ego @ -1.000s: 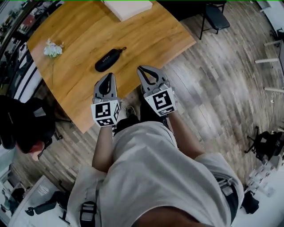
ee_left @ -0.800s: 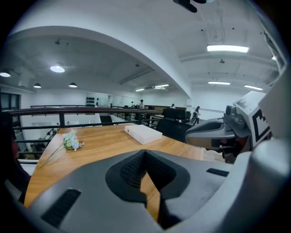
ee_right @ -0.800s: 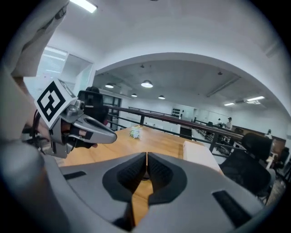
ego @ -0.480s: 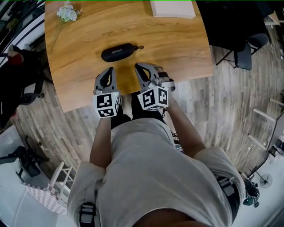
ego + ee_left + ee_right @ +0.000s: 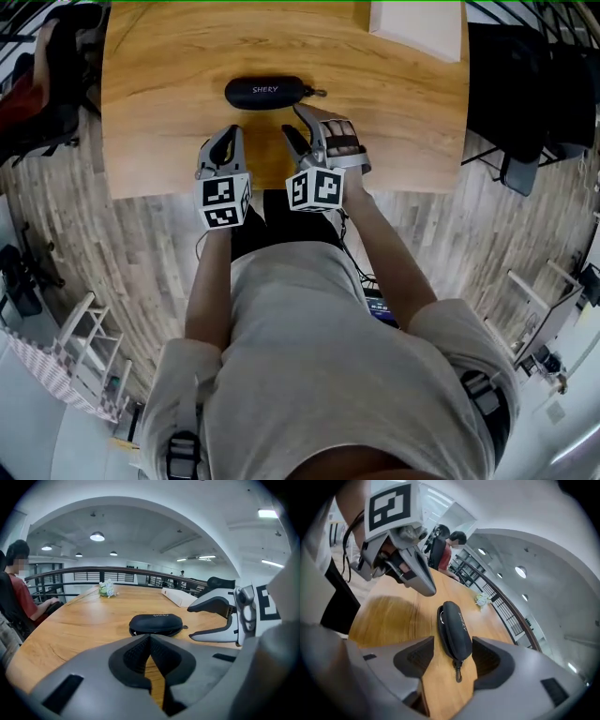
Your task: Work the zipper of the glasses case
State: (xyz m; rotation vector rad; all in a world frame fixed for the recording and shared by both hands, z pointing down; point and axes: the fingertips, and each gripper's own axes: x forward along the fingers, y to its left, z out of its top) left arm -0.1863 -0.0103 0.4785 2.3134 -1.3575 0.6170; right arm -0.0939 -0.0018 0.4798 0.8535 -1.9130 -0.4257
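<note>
a wooden table with a warm, streaked grain stands on a grey plank floor. a black glasses case lies flat on the wood, towards the near edge, long side running across, with white lettering on top. its zipper pull rests on the tabletop at the case's right end. a flat white box sits at the far right, well apart from the case. a small bunch of pale flowers lies far off on the left side.

Wooden table, grey plank floor, black chair, round ceiling lamps, dark railing
</note>
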